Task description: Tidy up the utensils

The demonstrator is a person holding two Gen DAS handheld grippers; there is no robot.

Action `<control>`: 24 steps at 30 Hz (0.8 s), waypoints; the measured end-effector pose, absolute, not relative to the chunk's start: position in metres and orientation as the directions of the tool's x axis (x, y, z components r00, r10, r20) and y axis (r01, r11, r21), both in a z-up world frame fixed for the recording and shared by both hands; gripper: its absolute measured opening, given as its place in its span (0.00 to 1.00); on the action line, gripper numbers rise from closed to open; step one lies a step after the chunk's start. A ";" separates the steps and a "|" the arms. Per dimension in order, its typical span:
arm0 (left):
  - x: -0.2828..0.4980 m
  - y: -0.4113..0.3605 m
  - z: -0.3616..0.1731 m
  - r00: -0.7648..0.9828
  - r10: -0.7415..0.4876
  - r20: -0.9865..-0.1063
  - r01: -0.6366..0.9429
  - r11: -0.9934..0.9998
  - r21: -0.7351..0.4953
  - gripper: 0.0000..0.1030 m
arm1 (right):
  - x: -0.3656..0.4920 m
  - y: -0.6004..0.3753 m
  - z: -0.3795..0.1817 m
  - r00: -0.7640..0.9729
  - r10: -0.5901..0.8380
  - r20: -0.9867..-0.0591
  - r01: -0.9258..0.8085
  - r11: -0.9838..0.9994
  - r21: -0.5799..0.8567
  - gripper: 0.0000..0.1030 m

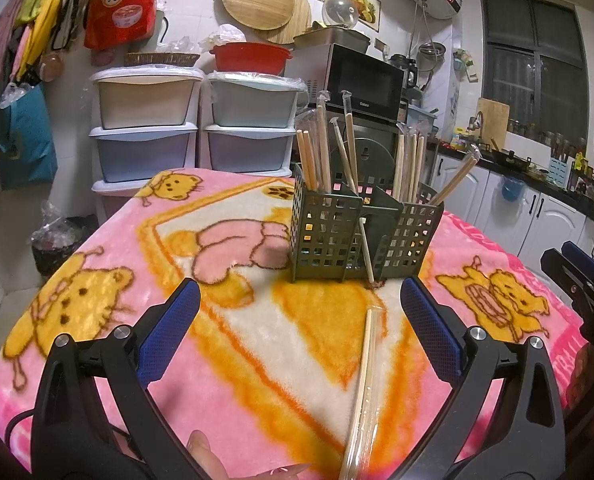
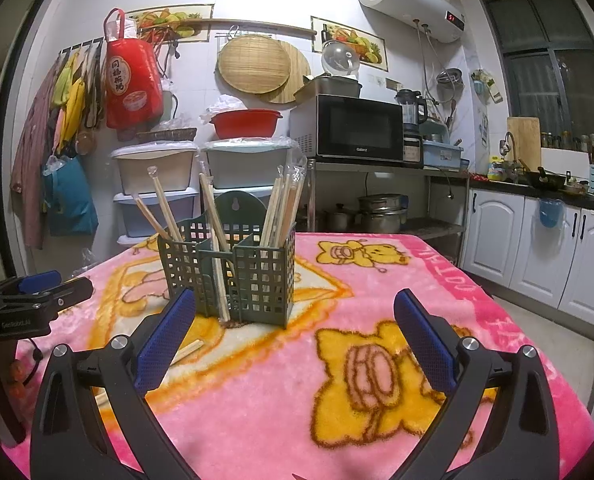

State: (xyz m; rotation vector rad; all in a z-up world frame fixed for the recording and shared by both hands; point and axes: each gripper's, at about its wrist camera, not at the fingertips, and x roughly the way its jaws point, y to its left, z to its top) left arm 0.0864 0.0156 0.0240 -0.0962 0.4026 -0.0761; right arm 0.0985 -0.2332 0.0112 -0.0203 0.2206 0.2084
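1. On pink blanket (image 1: 109,240): green holder (image 1: 361,232) is standing, chopsticks upright inside.
2. Wrapped chopsticks (image 1: 363,384) are lying between left tongs (image 1: 301,328), gaping wide, empty.
3. Right tongs (image 2: 295,340) are hovering wide open, gripping nothing.

Right gripper (image 2: 293,336) jaws spread wide, nothing between the blue pads (image 2: 165,336) — hovering over pink cartoon blanket (image 2: 281,396). Green lattice caddy (image 2: 233,268) ahead, upright, chopsticks (image 2: 281,208) standing in its compartments. Left gripper (image 2: 37,292) at frame's left edge — its state unclear

Fleecy pink blanket (image 1: 97,280); matt green plastic caddy (image 1: 325,232); pale wooden chopsticks (image 1: 363,392), glossy clear wrap.
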 end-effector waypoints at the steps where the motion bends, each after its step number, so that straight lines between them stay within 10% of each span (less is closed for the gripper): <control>1: 0.086 0.015 0.024 0.917 -0.092 -0.388 0.054 0.993 -0.108 0.90 | 0.098 -0.233 0.011 0.955 0.202 -0.219 -0.206 0.978 0.003 0.94; 24: 0.086 0.014 0.024 0.918 -0.090 -0.386 0.053 0.993 -0.105 0.90 | 0.099 -0.233 0.011 0.954 0.203 -0.219 -0.207 0.978 0.003 0.94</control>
